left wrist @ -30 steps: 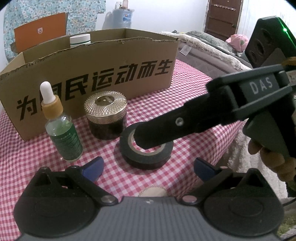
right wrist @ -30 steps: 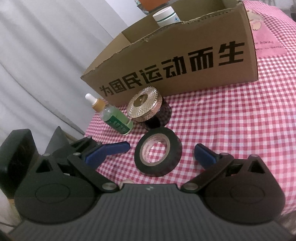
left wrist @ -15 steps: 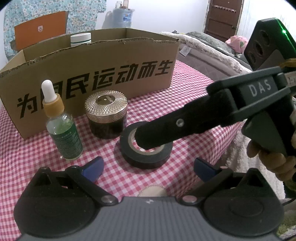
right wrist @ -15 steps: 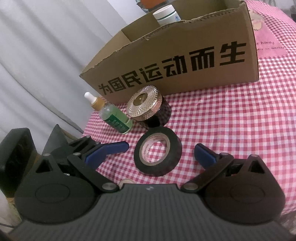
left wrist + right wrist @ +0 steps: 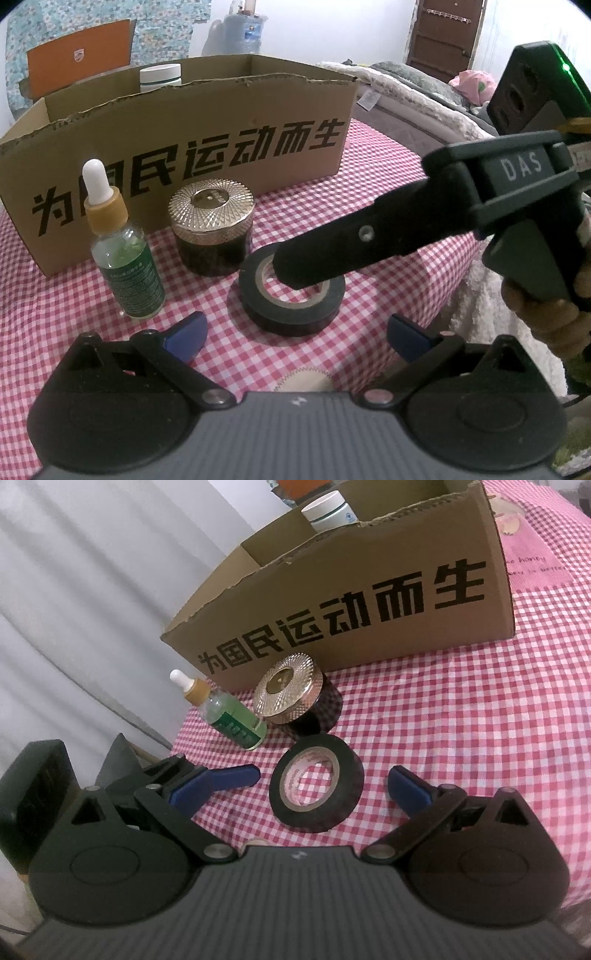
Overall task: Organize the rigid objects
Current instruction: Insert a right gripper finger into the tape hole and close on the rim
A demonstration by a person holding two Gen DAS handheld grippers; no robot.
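A black tape roll [image 5: 291, 295] [image 5: 316, 786] lies flat on the red checked cloth. Behind it stand a dark jar with a gold lid [image 5: 212, 229] [image 5: 291, 698] and a green dropper bottle [image 5: 125, 258] [image 5: 232, 720]. My right gripper [image 5: 304, 790] is open, and the roll sits between its blue fingertips [image 5: 406, 794]. In the left wrist view its black nose [image 5: 303, 269] hangs over the roll's hole. My left gripper [image 5: 295, 336] is open and holds nothing, just in front of the roll.
A long cardboard box [image 5: 177, 147] [image 5: 369, 602] with black lettering stands behind the items, with a white-capped bottle [image 5: 160, 75] [image 5: 327, 509] inside. The table edge drops off at the right, where a hand [image 5: 535, 314] holds the right gripper. A bed lies beyond.
Almost nothing. The right gripper has drifted slightly over the tape roll. Both grippers stay open and the objects have not moved.
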